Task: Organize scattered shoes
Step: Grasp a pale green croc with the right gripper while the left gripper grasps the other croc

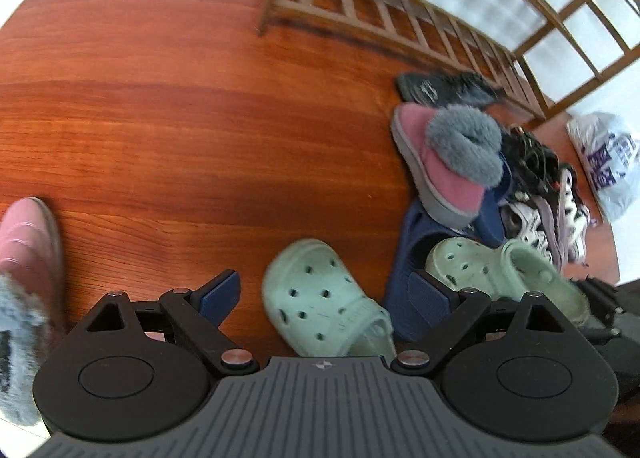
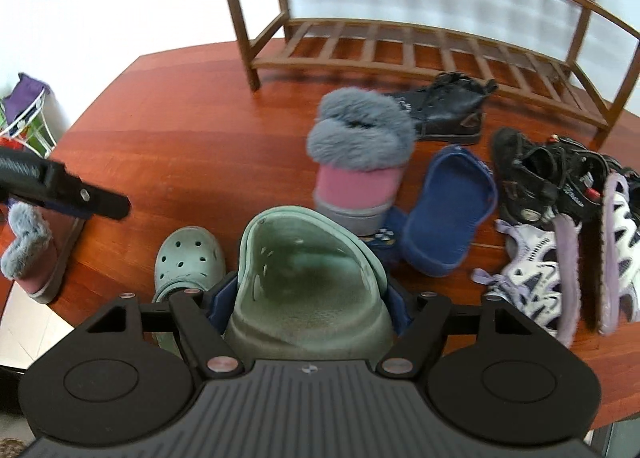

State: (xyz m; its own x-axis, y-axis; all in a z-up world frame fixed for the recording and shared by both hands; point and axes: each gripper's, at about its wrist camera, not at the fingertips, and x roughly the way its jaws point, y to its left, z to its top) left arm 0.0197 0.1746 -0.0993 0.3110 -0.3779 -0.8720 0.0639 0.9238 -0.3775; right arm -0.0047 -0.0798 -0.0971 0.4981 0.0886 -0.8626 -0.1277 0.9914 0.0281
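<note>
Right fingers (image 2: pixel 308 298) clenched on heel of mint clog (image 2: pixel 308 270), its long axis pointing far toward rack (image 2: pixel 400 46). I see left fingers (image 1: pixel 326 290) released, mate clog (image 1: pixel 320 298) between them.

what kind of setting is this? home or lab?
Probably a home entryway or living area: a slatted wooden shoe rack against the wall, mixed household shoes such as a pink fur-trimmed slipper strewn on a reddish wood surface.

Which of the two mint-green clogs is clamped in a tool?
The green clog whose open heel faces the right wrist camera: the right tool is shut on its sides. The other green clog lies free on the floor beside it.
</note>
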